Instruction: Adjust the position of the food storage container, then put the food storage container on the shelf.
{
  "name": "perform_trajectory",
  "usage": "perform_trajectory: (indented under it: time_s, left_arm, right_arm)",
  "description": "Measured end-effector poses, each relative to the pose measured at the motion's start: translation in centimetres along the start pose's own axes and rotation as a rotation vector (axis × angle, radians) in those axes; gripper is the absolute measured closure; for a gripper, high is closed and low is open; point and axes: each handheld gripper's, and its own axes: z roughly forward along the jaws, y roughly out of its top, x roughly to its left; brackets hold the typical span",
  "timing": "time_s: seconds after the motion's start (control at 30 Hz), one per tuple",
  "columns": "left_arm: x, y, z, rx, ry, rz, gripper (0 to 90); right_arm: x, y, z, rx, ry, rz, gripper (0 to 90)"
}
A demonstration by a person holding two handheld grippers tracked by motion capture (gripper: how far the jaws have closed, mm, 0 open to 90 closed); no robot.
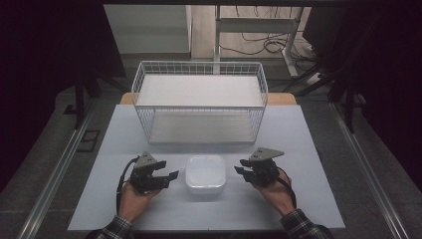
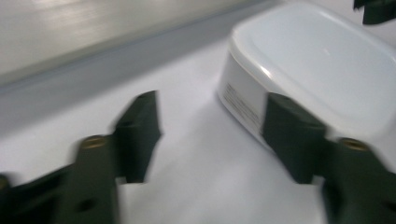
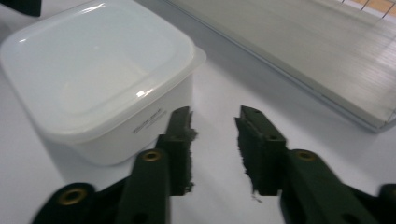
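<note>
On the pale desk sits one white square lidded plastic container, between two tongs. Left tongs and right tongs both stand apart, empty, beside it. Behind stands one white wire basket.

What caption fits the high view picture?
Two open grippers, left and right, flank a lidded white container before a wire basket.

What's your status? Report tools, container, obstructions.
Left tool and right tool open, empty, flanking the white lidded container. Container on table, untouched. Wire basket behind; nothing between tools and container.
</note>
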Motion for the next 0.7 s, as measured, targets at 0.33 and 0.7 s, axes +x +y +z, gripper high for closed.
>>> perform_trajectory:
  time_s: [0.33,0.7]
  left_arm:
    - [-1.0,-1.6,0.0,0.039,0.03,0.115,7.7]
    - [-0.3,-1.7,0.2,-0.007,-0.029,0.131,6.6]
  right_arm:
    - [0.3,-2.0,-0.8,0.007,-0.017,-0.016,17.6]
    - [0.3,-2.2,-0.1,0.015,-0.021,0.0,4.7]
